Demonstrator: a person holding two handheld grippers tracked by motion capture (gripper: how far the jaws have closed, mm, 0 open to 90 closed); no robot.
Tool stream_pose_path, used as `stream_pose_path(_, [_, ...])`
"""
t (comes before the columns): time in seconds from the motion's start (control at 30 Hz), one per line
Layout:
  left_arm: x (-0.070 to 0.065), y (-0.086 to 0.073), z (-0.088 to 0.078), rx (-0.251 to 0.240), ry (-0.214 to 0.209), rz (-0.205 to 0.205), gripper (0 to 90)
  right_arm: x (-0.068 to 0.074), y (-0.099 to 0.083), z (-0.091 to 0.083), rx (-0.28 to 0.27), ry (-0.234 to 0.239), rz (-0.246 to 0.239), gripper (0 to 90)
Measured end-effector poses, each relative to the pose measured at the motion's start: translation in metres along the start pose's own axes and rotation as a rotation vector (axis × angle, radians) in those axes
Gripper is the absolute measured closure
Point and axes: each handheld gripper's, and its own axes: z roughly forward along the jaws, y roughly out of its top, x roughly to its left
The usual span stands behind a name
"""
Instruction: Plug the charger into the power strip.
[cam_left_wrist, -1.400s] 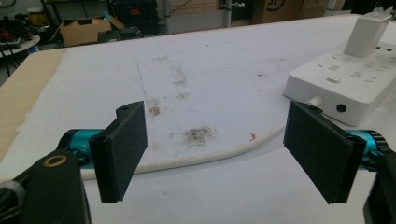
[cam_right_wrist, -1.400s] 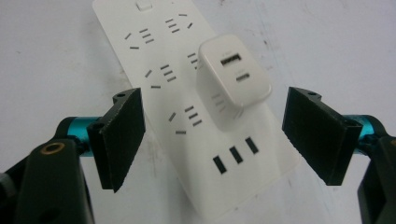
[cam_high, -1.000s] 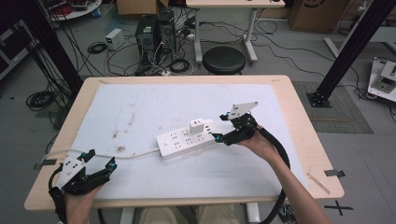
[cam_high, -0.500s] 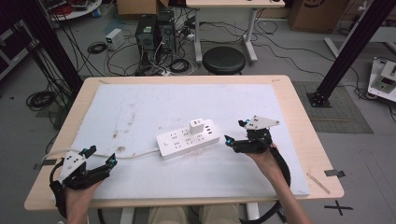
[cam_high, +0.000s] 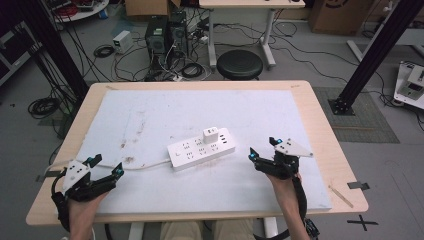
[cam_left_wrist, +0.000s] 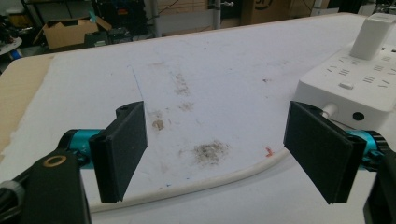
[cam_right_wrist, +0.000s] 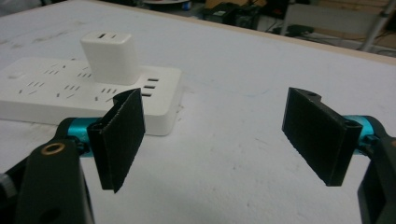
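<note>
High view shows the power strip (cam_high: 202, 149) mid-frame with the charger (cam_high: 210, 135) plugged in. Both the left gripper (cam_high: 104, 166) and right gripper (cam_high: 263, 150) are spread, empty. A jaw could snag the cord (cam_high: 145, 166).

Your strip (cam_high: 201, 152) is white with small dark slot marks, and the charger (cam_high: 210, 135) on it is the same plain white, as is the cord (cam_left_wrist: 196, 185). Your mat (cam_high: 165, 115) is white, smudged with brown stains and one tiny red mark. The table (cam_high: 320, 125) shows pale wood. Both grippers, left (cam_high: 104, 167) and right (cam_high: 263, 150), are black with teal accents and pale grey plates.
</note>
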Motion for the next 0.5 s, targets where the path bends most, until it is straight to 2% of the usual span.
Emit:
stream_pose_path(0.07, [0.000,0.001,0.001,0.000,-0.001,0.000,21.5,0.000,-0.002,-0.003,-0.009,-0.017,0.007,21.8])
stream_pose_path(0.2, [-0.002,0.002,0.006,-0.001,-0.006,0.005,21.5,0.000,-0.013,-0.016,-0.043,-0.073,0.056,21.9])
stream_pose_path(0.37, [-0.005,0.003,0.010,0.003,-0.015,0.013,21.5,-0.003,-0.019,-0.019,-0.042,-0.070,0.079,21.9])
stream_pose_path(0.4, [-0.006,0.004,0.010,0.000,-0.017,0.013,21.5,-0.006,-0.026,-0.021,-0.031,-0.079,0.095,21.9])
stream_pose_path(0.5, [-0.007,0.004,0.011,0.000,-0.021,0.017,21.5,-0.007,-0.028,-0.023,-0.036,-0.081,0.099,21.9])
